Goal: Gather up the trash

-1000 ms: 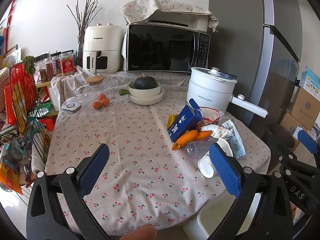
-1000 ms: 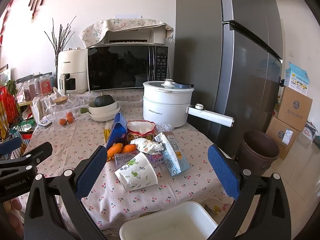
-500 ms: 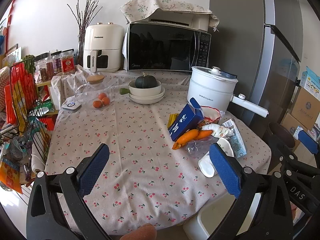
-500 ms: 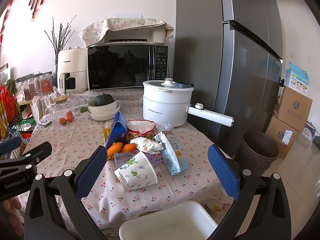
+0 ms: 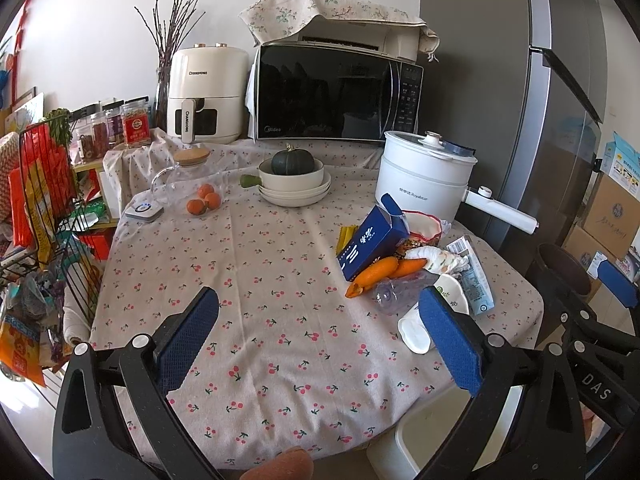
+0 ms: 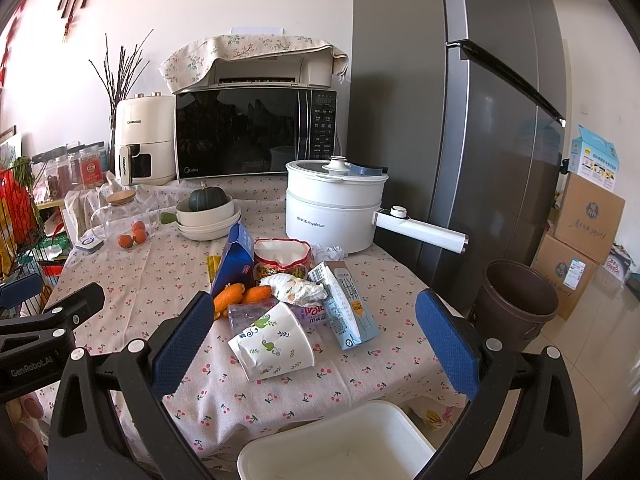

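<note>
Both my claws wide and empty, right claw (image 6: 308, 340) just short of the tipped paper cup (image 6: 274, 344); a clumsy pinch risks crushing it or rolling it off the surface (image 6: 360, 376).

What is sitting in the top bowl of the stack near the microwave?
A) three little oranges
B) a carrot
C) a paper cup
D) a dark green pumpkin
D: a dark green pumpkin with a stem sits in the top bowl of the stack of cream bowls in front of the microwave.
</note>
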{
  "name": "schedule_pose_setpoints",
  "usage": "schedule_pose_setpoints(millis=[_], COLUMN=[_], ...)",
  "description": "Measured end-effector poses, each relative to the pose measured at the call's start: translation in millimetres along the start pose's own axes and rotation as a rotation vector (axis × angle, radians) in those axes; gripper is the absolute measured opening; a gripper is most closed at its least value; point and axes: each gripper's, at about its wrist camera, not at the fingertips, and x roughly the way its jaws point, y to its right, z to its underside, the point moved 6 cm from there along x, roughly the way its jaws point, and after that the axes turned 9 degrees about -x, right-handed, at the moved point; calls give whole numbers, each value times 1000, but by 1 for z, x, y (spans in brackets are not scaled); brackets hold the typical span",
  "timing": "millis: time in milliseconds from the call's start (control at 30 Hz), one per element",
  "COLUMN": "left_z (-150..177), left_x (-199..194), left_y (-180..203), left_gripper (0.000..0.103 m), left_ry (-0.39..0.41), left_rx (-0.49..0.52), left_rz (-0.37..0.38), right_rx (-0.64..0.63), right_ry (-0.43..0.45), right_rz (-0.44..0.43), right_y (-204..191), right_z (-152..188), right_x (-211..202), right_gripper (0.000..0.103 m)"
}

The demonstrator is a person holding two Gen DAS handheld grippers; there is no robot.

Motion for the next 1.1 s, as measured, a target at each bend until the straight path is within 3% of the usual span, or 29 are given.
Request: schedule_pose_setpoints(millis=[633,767,933,1000,1100], left_z=[4,-2,-24,-37,-53], left_x=[3,6,23,28,46], left_y=[-6,-17,-21,-23,-10], left_gripper=[96,96,96,96,96], left_ry=[-13,-36,-73,-76,-116], left_rx=[-2,-34,-102,-139,-153], left_rz=[-5,3,16,42,147], right_rx=[7,103,296,396,495], right_ry=[-17,-101,-224,-269,-313], right_rz=[4,-8,-108,-153,-187], right_y=[-3,17,43,56,70], right_z=[15,24,32,42,49], right_x=[3,16,32,38,44], right_gripper=[98,98,98,98,98])
